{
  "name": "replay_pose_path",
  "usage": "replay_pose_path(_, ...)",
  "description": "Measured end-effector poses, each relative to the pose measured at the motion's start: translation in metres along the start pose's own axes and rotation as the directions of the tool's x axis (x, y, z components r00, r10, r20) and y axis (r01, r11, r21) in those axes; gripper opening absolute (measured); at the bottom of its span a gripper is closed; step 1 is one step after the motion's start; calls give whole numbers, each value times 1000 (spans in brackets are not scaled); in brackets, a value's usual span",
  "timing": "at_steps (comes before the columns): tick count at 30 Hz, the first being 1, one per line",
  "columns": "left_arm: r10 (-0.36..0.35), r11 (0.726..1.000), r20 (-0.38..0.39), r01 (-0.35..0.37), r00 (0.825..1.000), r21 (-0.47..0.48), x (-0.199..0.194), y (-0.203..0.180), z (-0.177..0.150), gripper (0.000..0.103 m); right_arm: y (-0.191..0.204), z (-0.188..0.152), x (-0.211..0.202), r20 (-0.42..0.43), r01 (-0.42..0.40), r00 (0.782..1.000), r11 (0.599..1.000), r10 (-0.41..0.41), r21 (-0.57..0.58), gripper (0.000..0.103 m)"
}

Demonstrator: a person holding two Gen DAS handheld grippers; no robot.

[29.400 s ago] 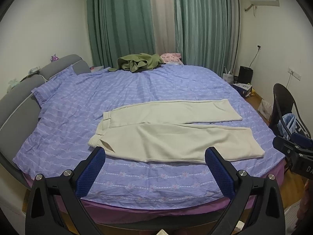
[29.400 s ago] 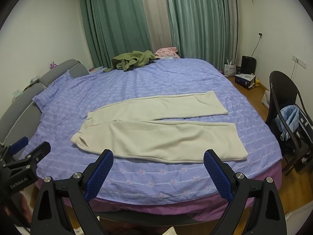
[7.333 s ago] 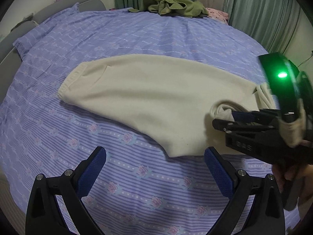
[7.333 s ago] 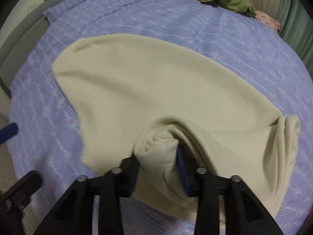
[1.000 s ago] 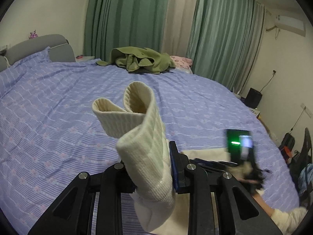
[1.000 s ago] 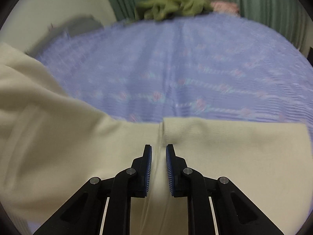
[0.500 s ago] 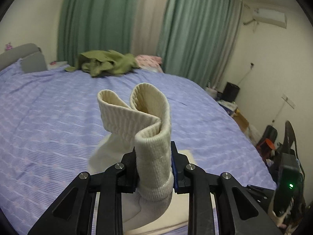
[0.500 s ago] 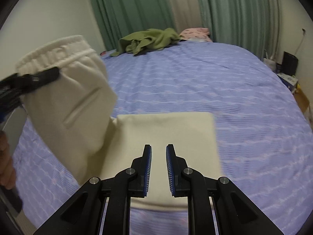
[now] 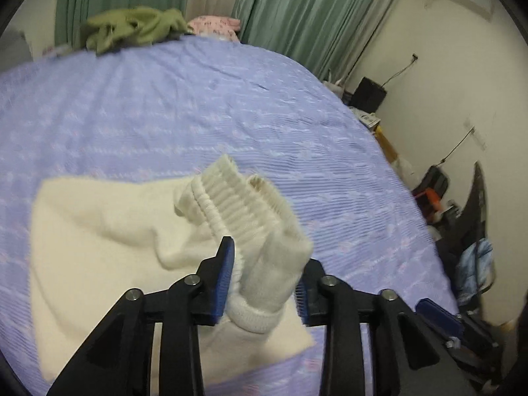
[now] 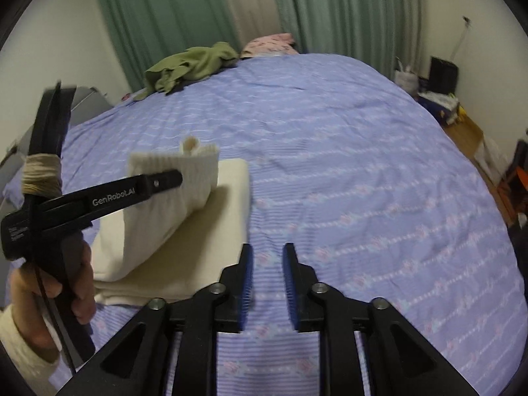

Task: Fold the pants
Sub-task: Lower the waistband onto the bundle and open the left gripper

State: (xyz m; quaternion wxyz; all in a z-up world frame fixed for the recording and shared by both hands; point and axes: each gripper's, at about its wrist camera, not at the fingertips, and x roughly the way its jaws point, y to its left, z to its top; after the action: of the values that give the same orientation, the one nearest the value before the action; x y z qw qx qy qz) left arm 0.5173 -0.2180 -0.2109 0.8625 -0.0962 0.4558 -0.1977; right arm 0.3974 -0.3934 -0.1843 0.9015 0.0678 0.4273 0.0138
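Lilac striped bedding [image 10: 346, 171] covers the bed across both views, with broad bare cover to my right and beyond the folded cloth. Nearest in the left wrist view, my left claw [image 9: 264, 272] pinches the ribbed waistband end of the cream pants [image 9: 109, 241], its blue pads pressed into the bunched fabric, which stands up between the fingers. Below and behind that grip, the rest of the pants lies on the bed as a flat folded rectangle, its right edge running straight and its near corner close to the bed's near side. In the right wrist view, my right claw [image 10: 266, 280] hangs over bare bedding just beside the folded stack's right edge, its fingers parted by a narrow gap and gripping nothing. My left hand [image 10: 56, 283] shows at the left of that view, wrapped around the left claw's handle. Farther back, a crumpled green garment [image 10: 194, 66] and a pink item [image 10: 270, 43] lie at the bed's far edge, before green curtains [image 10: 165, 10]. At the far right, a dark chair [image 9: 475, 231] stands beside the bed.
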Motion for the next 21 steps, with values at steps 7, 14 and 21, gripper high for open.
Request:
replay_pose_path(7, 89, 994, 210, -100, 974, 45, -87, 21, -14, 79, 5, 8, -4, 41, -50, 998, 999, 50, -3, 36)
replay_pose_path(14, 311, 948, 112, -316, 944, 35, -95, 108, -52, 80, 34, 22, 56, -10, -200, 980, 979, 200, -23, 41)
replay_pose_path(21, 304, 948, -41, -307, 952, -79, -65, 160, -89, 80, 40, 13, 131, -128, -120, 984, 993, 122, 22, 41)
